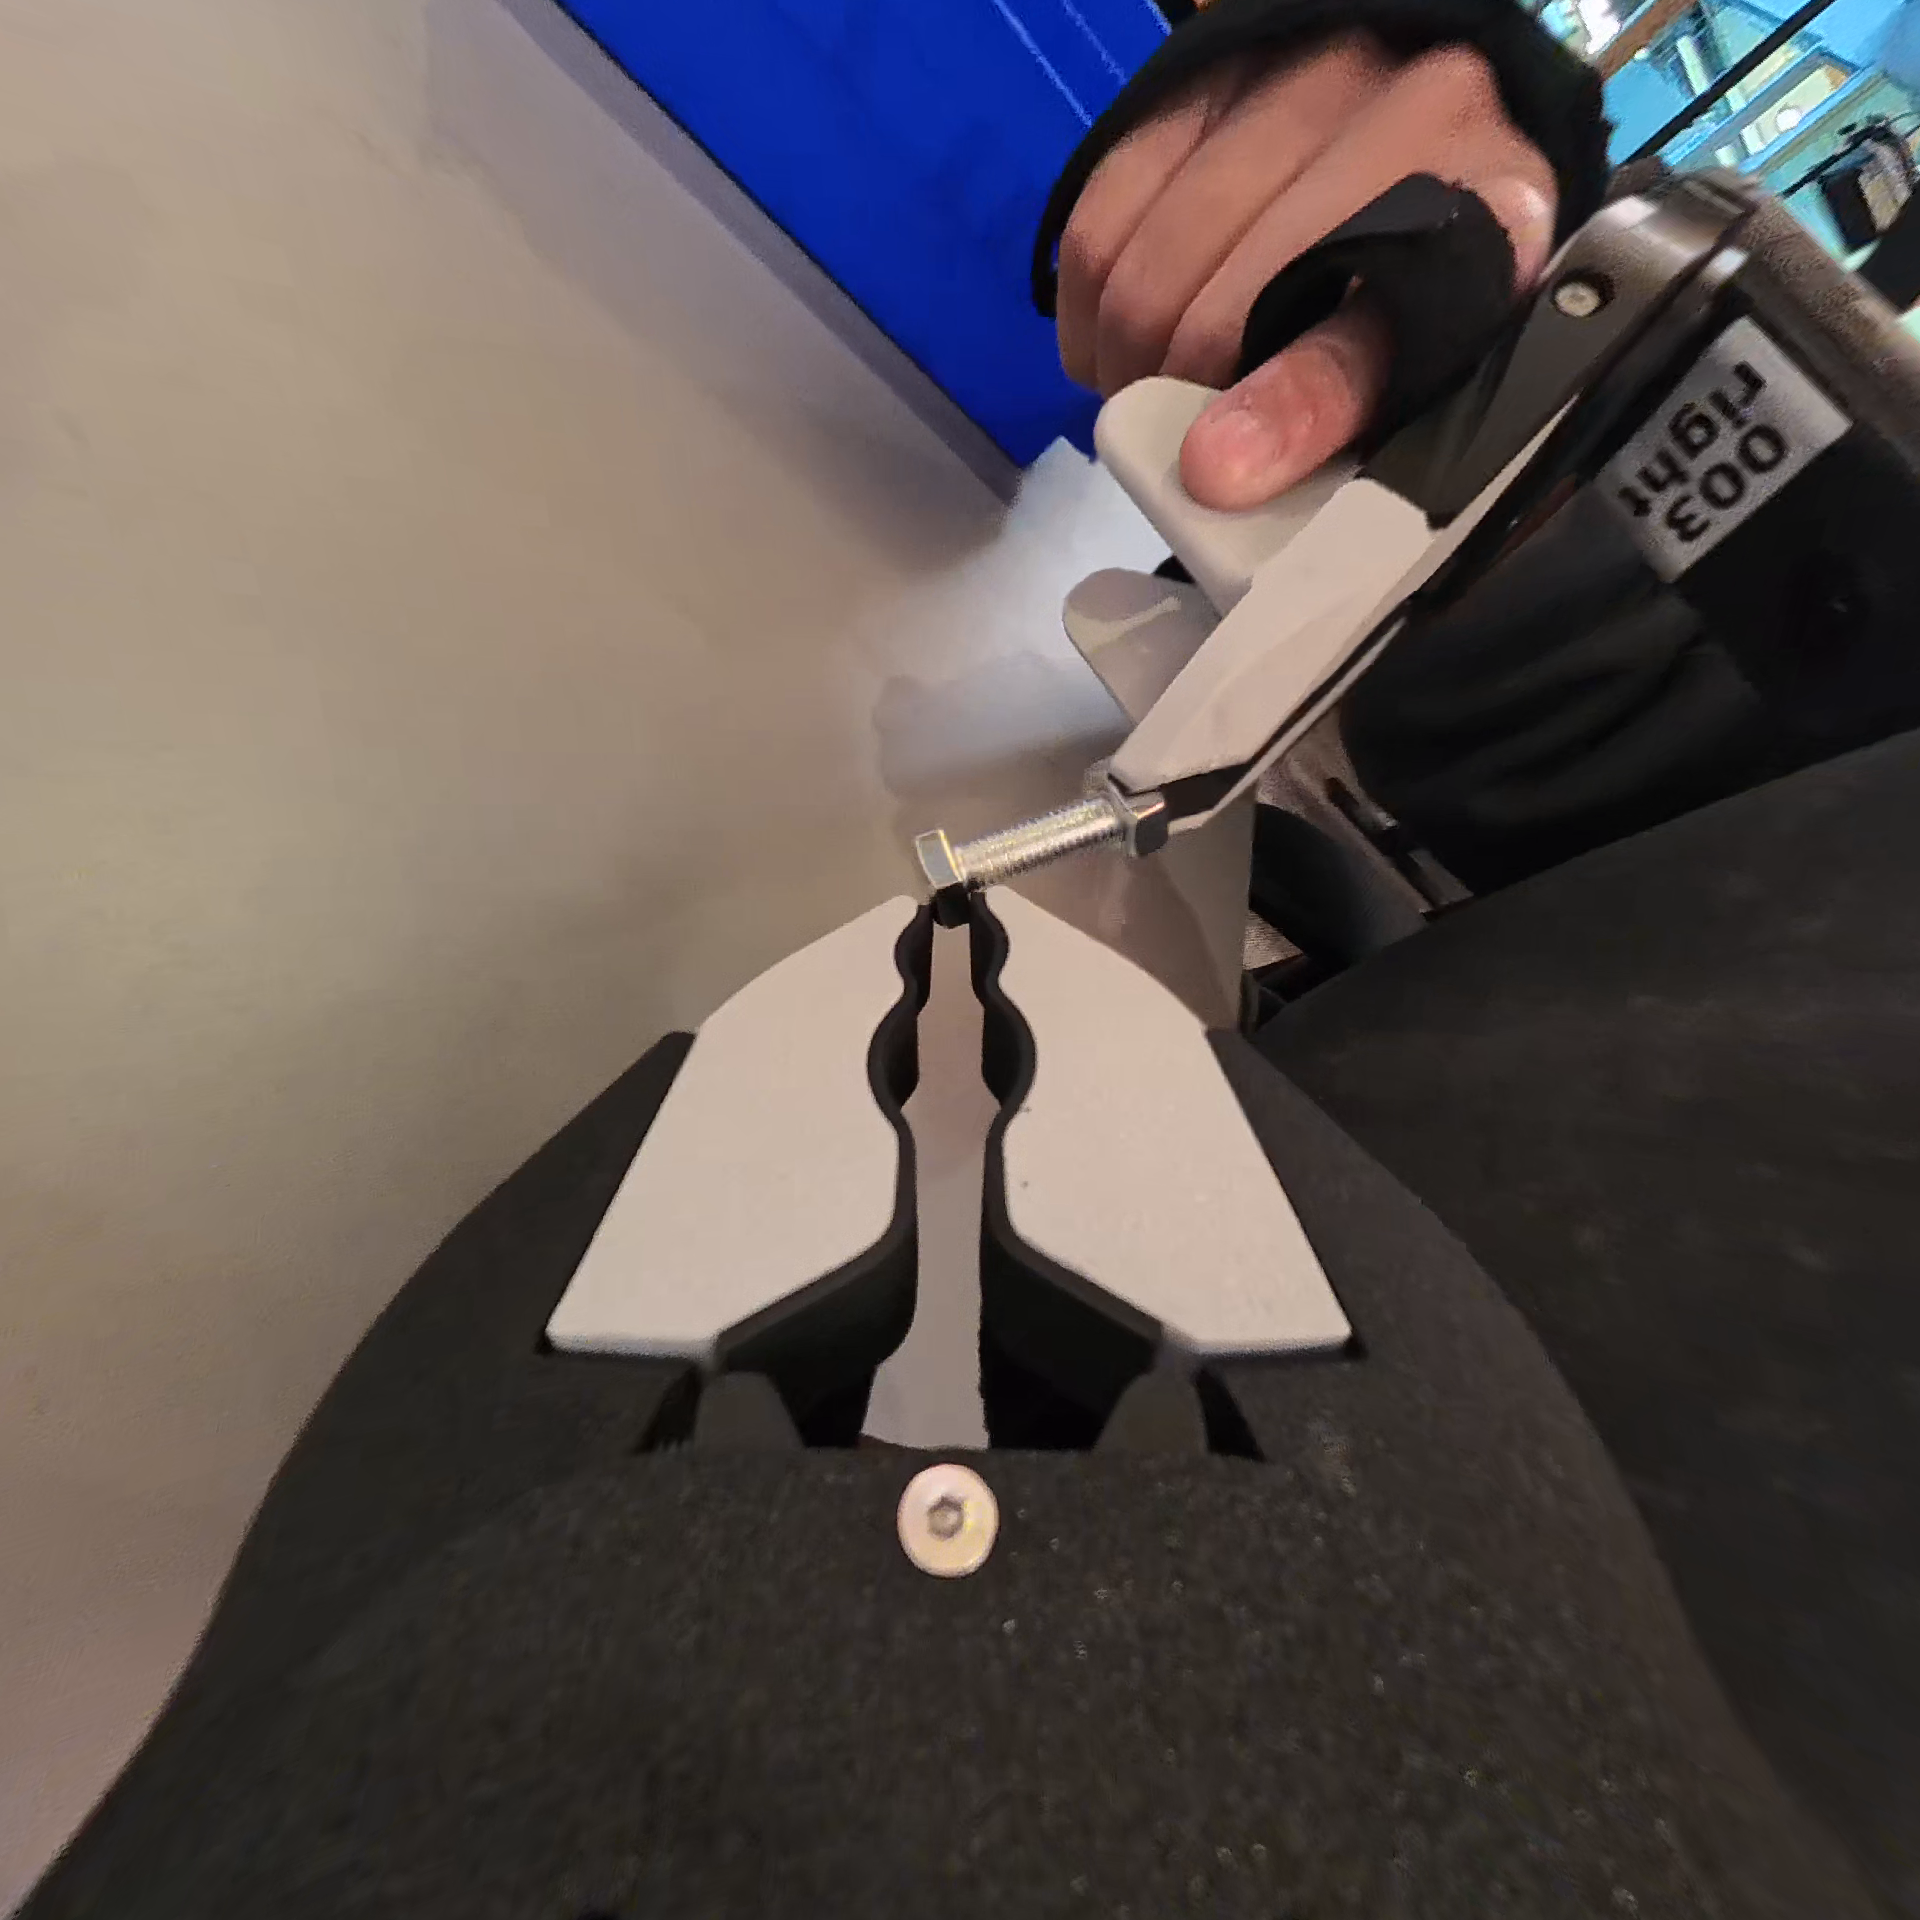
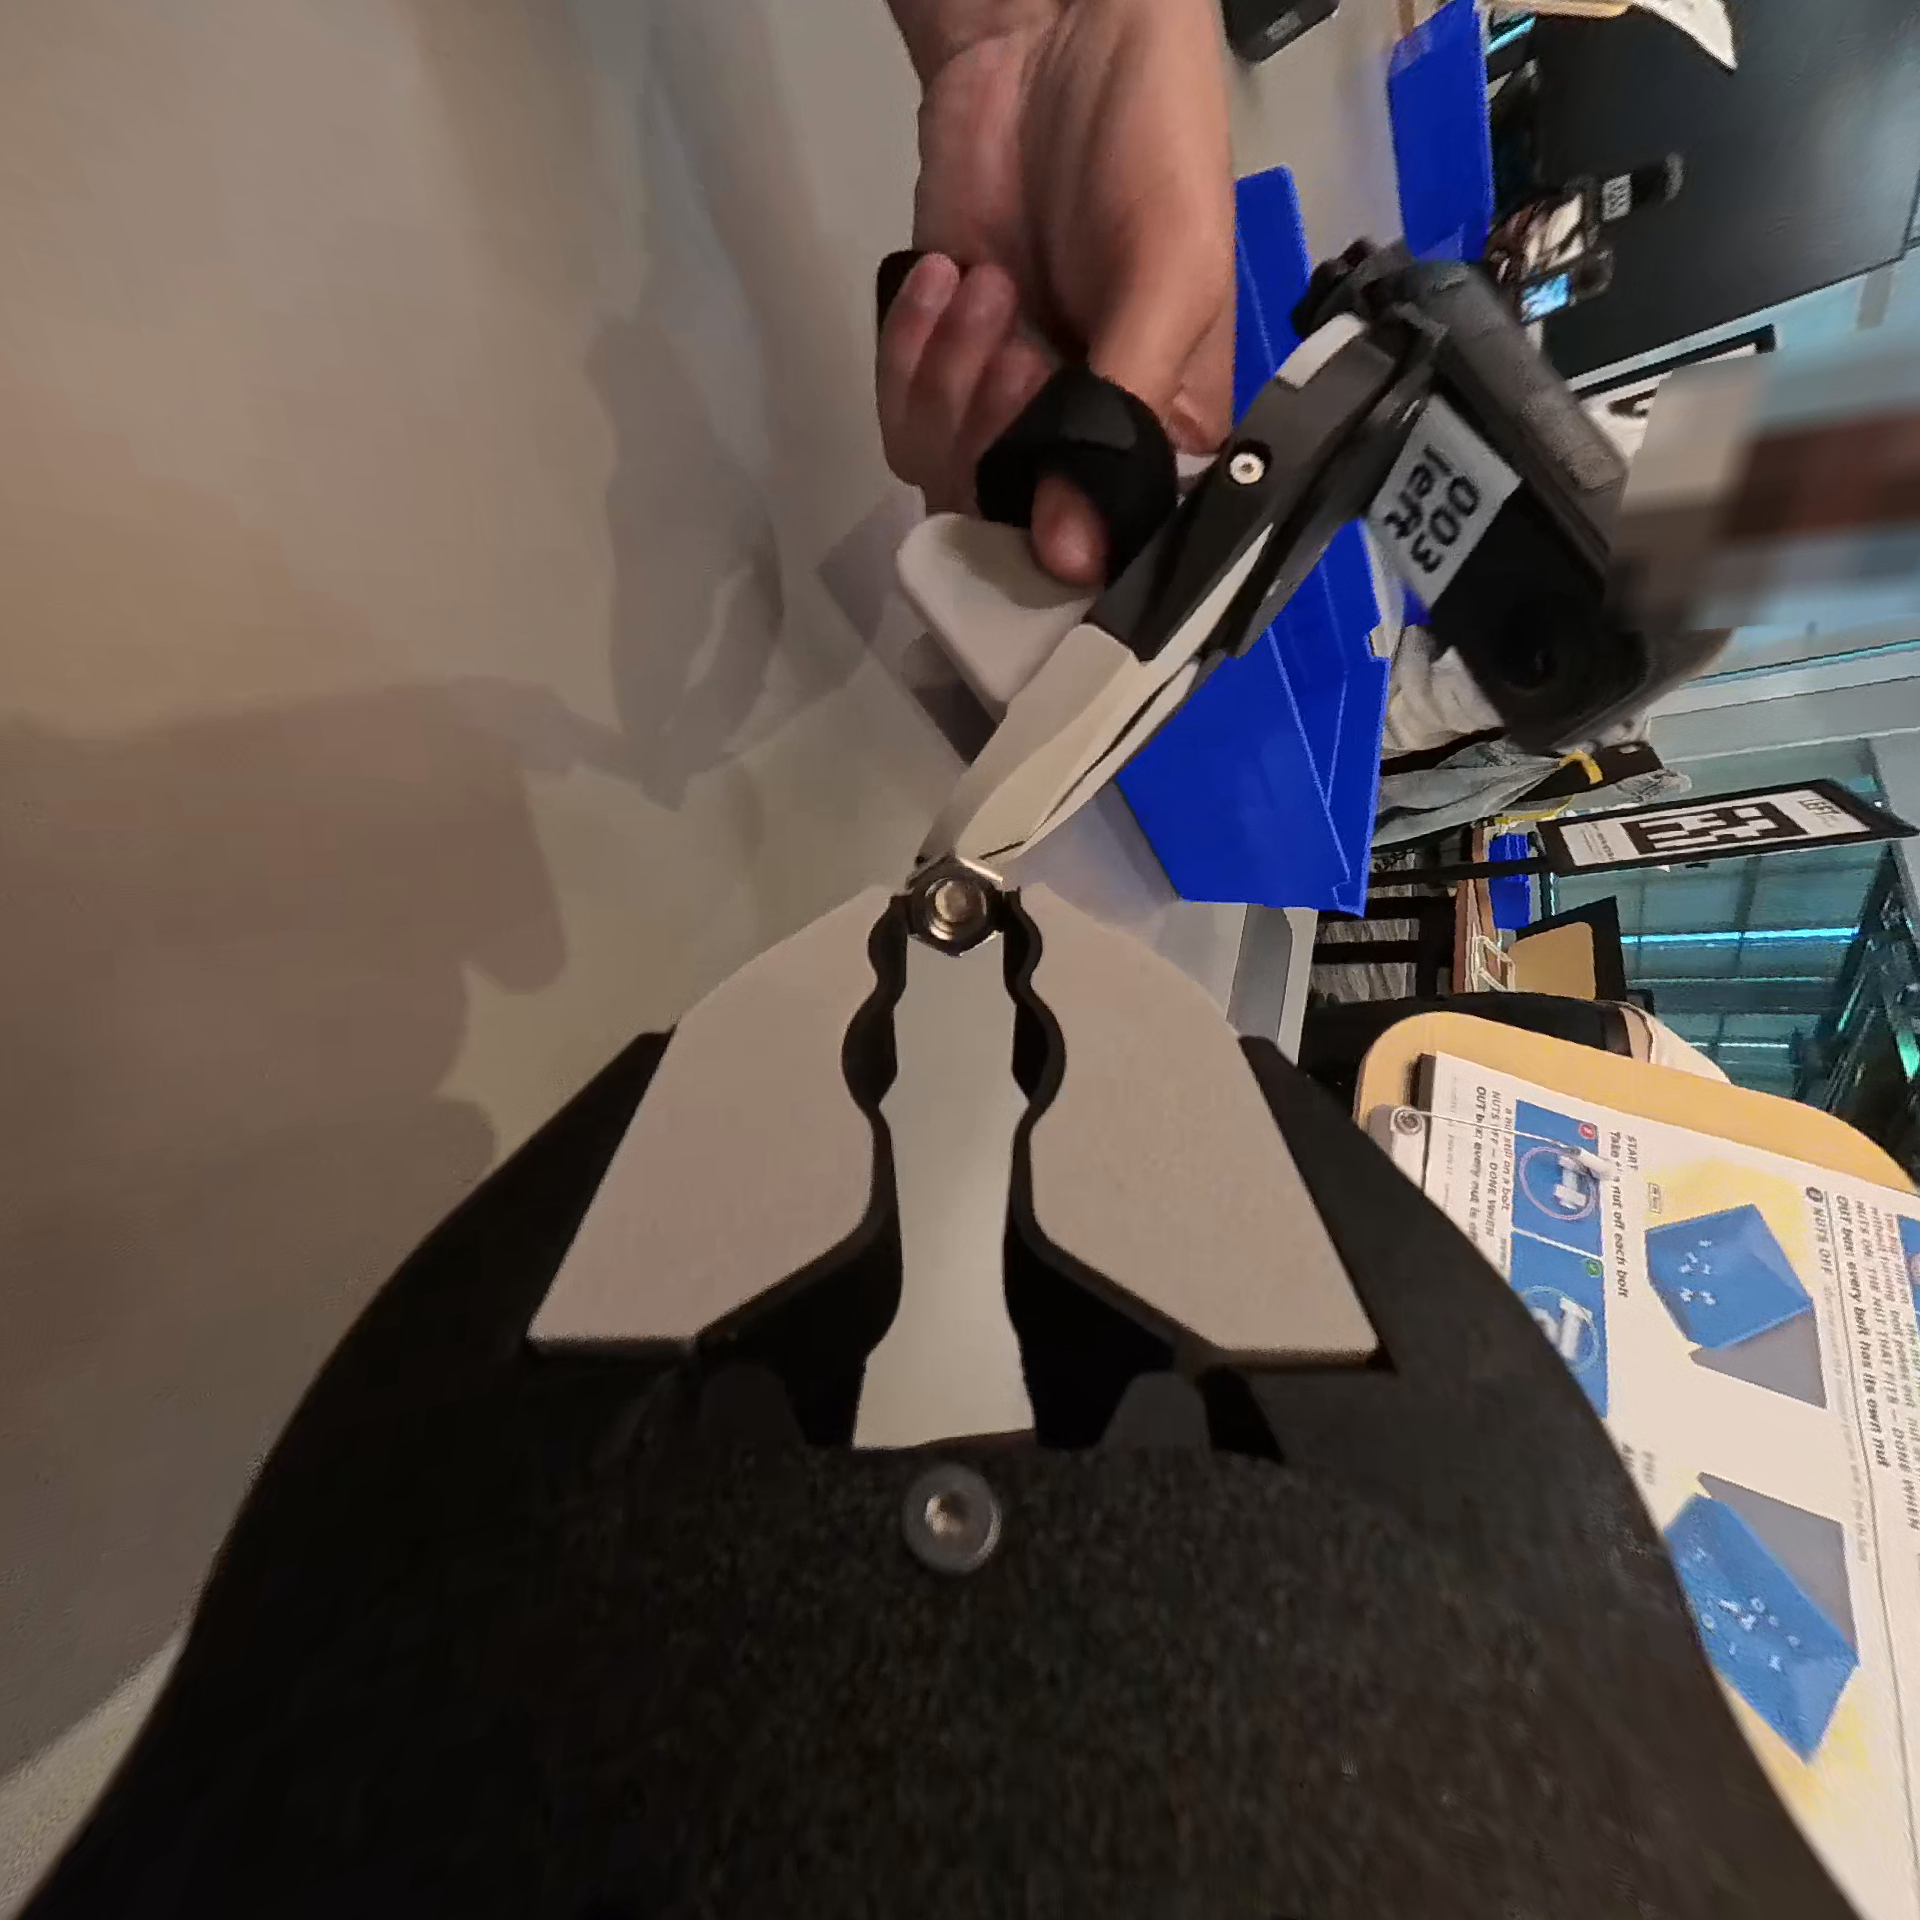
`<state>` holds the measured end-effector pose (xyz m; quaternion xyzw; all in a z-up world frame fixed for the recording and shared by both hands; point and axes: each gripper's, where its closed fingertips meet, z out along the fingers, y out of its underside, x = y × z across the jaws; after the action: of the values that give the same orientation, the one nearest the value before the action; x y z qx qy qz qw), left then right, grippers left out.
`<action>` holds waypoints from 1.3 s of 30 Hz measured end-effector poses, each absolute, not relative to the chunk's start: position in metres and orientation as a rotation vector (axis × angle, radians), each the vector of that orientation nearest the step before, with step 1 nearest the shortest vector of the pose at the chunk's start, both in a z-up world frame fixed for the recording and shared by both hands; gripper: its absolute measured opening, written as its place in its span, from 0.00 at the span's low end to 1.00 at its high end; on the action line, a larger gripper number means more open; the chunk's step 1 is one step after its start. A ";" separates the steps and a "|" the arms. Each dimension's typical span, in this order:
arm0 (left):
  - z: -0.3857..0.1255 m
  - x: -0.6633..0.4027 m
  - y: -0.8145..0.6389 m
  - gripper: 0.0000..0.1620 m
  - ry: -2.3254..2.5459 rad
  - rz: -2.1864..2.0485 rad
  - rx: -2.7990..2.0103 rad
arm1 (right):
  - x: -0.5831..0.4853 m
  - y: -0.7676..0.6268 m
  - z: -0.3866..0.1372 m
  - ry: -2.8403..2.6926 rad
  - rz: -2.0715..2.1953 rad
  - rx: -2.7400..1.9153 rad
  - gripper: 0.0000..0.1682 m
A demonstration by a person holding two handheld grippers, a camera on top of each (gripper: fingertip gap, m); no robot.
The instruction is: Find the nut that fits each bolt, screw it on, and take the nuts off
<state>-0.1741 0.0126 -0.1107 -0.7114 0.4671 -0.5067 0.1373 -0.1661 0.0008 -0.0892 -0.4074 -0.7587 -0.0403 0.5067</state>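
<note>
The left gripper [image 1: 954,906] pinches the bolt [image 1: 1013,840] right at its tips, fingers drawn in narrow just under the hex head [image 1: 940,854], and the threaded shank runs out to the right, clear of the table. At the far end of that shank sits the nut [image 1: 1138,821], and there the right gripper [image 1: 1151,821] clamps it, its pale fingers coming down from the upper right. A hand [image 1: 1299,260] in a black fingerless glove works that tool, thumb pressed on the grey trigger plate [image 1: 1174,468].

Switch to the right wrist view and it is end-on: the right gripper [image 2: 951,914] has its black-lined tips closed around the nut [image 2: 954,912], with the bolt's end showing in the middle of it. The left gripper [image 2: 961,857] meets it from above right, held by the other hand [image 2: 1060,260].

Under it all lies a pale tabletop [image 1: 364,520]. Blue bins [image 2: 1268,748] stand beyond the tools. To the right, on a tan board [image 2: 1455,1049], lies a printed instruction sheet [image 2: 1683,1351] with pictures of blue bins.
</note>
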 end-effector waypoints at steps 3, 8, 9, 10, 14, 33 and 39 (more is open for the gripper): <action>-0.110 -0.172 0.020 0.04 1.319 -1.375 -2.050 | -0.163 0.007 -0.090 -1.785 -0.084 -1.046 0.11; -0.112 -0.170 0.035 0.04 1.167 -1.202 -2.034 | -0.157 0.022 -0.094 -1.592 -0.033 -1.236 0.10; -0.113 -0.170 0.037 0.04 1.144 -1.167 -2.027 | -0.158 0.023 -0.095 -1.544 -0.007 -1.271 0.10; -0.113 -0.170 0.039 0.03 1.112 -1.136 -2.016 | -0.157 0.025 -0.096 -1.487 0.010 -1.316 0.10; -0.114 -0.172 0.043 0.03 1.018 -1.004 -1.967 | -0.157 0.029 -0.099 -1.243 0.125 -1.515 0.10; -0.102 -0.182 0.056 0.04 0.915 -0.627 -1.772 | -0.170 0.035 -0.090 0.067 1.437 -1.819 0.13; -0.106 -0.185 0.060 0.03 0.856 -0.821 -1.855 | -0.170 0.026 -0.083 -0.324 1.116 -1.762 0.30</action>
<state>-0.1848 0.0600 -0.1056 -0.7512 0.3465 -0.3324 0.4530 -0.1700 0.0263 -0.0826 -0.7263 -0.1335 0.4600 0.4930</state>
